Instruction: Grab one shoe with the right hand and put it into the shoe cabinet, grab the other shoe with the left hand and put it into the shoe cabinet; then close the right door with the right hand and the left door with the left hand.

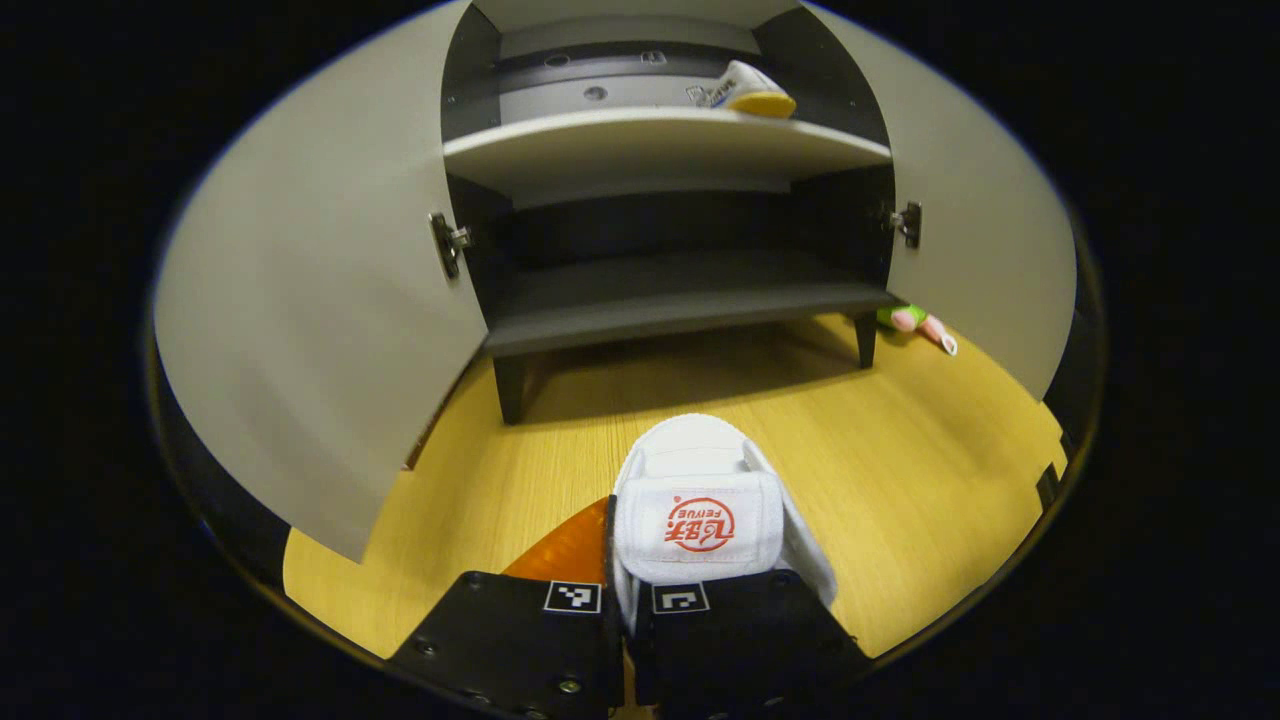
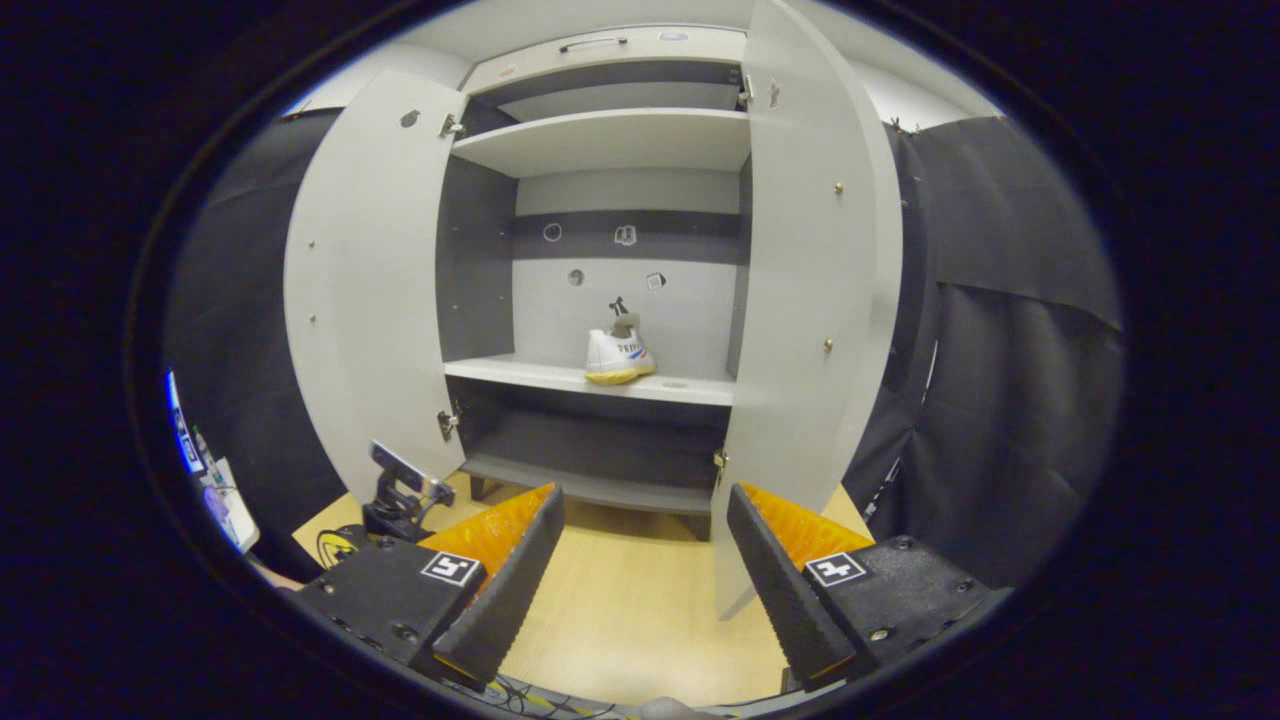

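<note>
L hand-held gripper [image 1: 625, 610]: fingers closed tight on white shoe [image 1: 700, 510], low over the floor, facing the cabinet front.
Held shoe: white, wide strap across top, rounded toe pointing away toward cabinet; pinched at near end, heel hidden by the fingers.
Strap logo: red round mark w/ "FEIYUE", upside down in left gripper view.
R hand-held gripper [image 2: 645, 560]: fingers spread wide, nothing between them, held back from cabinet.
Markers: 1 small square b/w tag on each finger block, 4 total.
Shoe count: 2.
2nd shoe [image 2: 618, 355]: white, yellowish sole, small blue/red side print too small to read; sits on middle shelf [image 2: 520, 372], right of centre. Also seen at [image 1: 745, 92] in left gripper view.
Shoe cabinet [image 2: 630, 290]: light grey w/ dark inner sides; small stickers on back panel, unreadable.
Doors: 2, both open. Left door [image 2: 365, 280], right door [image 2: 810, 300].
Shelves: 3 seen in right gripper view, top, middle, and dark bottom shelf [image 1: 680, 295].
Hinges: metal, seen on both door edges.
Floor [image 1: 900, 470]: yellow wood-look.
Other: small green/pink item [image 1: 915, 325] on floor by cabinet's right leg, can't ID.
Far left, right gripper view: the left hand-held gripper's body w/ cables, near left door.
</note>
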A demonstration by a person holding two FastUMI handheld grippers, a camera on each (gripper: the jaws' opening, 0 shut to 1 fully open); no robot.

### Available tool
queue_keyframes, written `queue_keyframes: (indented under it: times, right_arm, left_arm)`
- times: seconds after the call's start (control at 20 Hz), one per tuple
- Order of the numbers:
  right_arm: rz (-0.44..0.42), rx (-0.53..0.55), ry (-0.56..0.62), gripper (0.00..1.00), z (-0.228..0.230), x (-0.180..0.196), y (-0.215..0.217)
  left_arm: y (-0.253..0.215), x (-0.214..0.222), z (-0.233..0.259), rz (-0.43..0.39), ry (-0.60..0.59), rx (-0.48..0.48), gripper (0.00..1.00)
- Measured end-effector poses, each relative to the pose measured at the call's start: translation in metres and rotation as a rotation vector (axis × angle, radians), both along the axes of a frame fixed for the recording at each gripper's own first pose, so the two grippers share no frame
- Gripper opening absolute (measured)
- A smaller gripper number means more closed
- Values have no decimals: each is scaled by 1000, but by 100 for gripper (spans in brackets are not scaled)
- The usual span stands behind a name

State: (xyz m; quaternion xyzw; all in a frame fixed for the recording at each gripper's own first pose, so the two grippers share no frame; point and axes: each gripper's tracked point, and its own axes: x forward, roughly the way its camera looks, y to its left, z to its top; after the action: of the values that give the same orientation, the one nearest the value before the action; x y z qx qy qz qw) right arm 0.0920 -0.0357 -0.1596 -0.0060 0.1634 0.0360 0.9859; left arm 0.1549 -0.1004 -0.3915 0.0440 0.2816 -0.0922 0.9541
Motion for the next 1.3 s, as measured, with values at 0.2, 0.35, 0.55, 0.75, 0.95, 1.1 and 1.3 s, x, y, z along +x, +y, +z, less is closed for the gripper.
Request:
queue_keyframes:
  times: [0.2, 0.35, 0.55, 0.75, 0.95, 1.1, 1.3]
  right_arm:
    - [42, 35, -45, 100, 14, 12, 12]
    - [86, 53, -76, 100, 24, 15, 23]
    - [129, 62, -110, 100, 31, 16, 34]
    - [157, 67, -102, 100, 28, 17, 36]
    - [167, 68, -84, 100, 22, 19, 35]
    - [173, 67, -72, 100, 18, 18, 36]
    - [148, 66, -49, 100, 9, 15, 25]
  left_arm:
    - [8, 12, 92, 39, -116, 23, 4]
    - [18, 37, 148, 88, -160, 2, 4]
    - [26, 87, 217, 129, -226, -2, 4]
    - [23, 156, 277, 140, -315, 14, 4]
    - [7, 226, 310, 157, -357, -25, 4]
    - [6, 276, 320, 195, -378, -22, 4]
    - [2, 332, 295, 193, -336, 14, 4]
